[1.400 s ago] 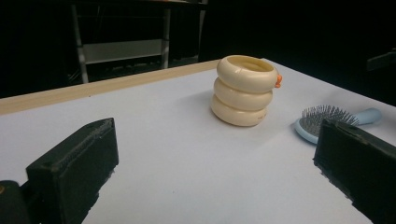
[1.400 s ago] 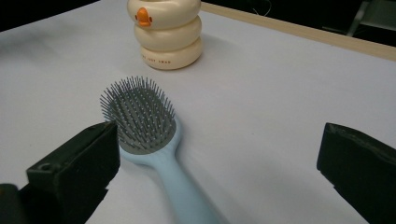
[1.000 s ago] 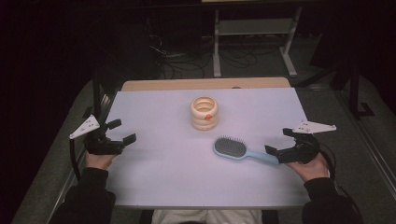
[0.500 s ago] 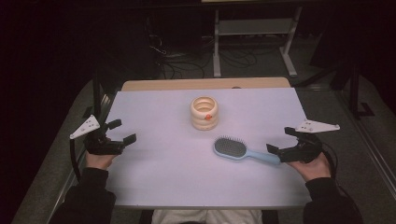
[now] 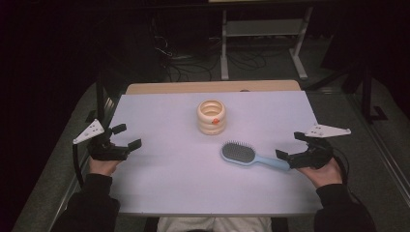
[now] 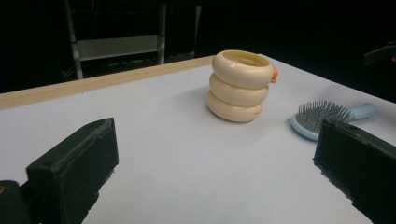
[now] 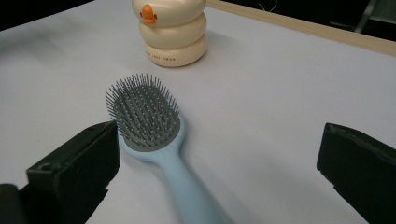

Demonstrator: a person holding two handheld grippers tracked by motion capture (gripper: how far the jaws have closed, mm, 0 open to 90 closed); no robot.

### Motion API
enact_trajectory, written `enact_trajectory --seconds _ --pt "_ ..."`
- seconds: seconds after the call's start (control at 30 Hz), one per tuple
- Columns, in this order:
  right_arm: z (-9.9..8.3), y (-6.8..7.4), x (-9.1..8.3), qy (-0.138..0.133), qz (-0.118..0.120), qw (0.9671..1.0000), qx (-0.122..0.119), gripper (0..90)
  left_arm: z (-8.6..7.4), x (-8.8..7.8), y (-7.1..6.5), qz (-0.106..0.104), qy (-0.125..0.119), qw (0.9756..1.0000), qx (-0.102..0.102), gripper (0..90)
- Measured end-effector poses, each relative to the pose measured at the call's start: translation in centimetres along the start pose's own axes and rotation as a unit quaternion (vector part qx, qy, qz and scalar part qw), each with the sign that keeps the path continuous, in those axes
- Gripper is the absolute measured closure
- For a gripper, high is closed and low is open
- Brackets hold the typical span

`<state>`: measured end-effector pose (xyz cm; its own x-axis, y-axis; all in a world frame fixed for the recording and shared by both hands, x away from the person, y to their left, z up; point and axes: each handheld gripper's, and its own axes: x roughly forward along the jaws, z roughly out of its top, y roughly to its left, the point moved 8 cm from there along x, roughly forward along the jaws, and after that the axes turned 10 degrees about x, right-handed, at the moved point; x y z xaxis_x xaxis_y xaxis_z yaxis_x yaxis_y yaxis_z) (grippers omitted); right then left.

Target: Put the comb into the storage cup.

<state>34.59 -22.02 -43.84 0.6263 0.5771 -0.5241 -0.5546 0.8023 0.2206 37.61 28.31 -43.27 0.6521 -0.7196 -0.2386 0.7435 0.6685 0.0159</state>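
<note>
Two tools: left tool (image 5: 126, 136) and right tool (image 5: 292, 146), both spread wide, holding nothing
Brush (image 7: 148, 122): blue, just beside right tool
Ring stack (image 7: 169, 31): writing too small to read

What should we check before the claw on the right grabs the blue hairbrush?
1. Right gripper open: ok, its fingers stand wide apart.
2. Hairbrush handle between those fingers: ok, seen in the right gripper view.
3. Hairbrush lies flat, bristles up: ok.
4. Cream stacked-ring holder apart from the brush: ok, a gap shows.
5. Left gripper out of the way: ok, open near the table's left edge.
6. Fingers low enough to clamp the handle: cannot tell.
</note>
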Motion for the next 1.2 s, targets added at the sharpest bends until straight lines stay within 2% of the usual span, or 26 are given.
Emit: enact_trajectory --seconds 0.3,0.4,0.6,0.77,1.17,1.2 --pt "0.7 0.4 0.1 0.016 0.004 0.9997 -0.015 0.0 -0.2 0.0 -0.1 0.001 0.002 1.0000 -0.004 0.0" --pt "1.0 0.7 0.2 0.036 0.014 0.9992 -0.015 0.0 -0.2 0.0 -0.1 0.001 0.002 1.0000 -0.005 0.0" --pt "1.1 1.1 0.6 0.050 0.019 0.9983 -0.024 0.0 -0.3 0.1 -0.1 0.000 0.005 1.0000 -0.005 0.0" --pt "1.4 1.3 1.3 0.074 0.018 0.9964 -0.037 0.0 -0.4 0.1 -0.1 0.000 0.006 1.0000 -0.006 0.0" --pt "2.3 1.6 2.1 0.097 0.019 0.9937 -0.052 0.0 -0.3 0.2 -0.2 -0.002 0.004 1.0000 -0.008 0.0" --pt "2.2 1.5 2.4 0.107 0.019 0.9924 -0.058 0.0 -0.3 0.2 -0.2 -0.003 0.004 1.0000 -0.008 0.0"
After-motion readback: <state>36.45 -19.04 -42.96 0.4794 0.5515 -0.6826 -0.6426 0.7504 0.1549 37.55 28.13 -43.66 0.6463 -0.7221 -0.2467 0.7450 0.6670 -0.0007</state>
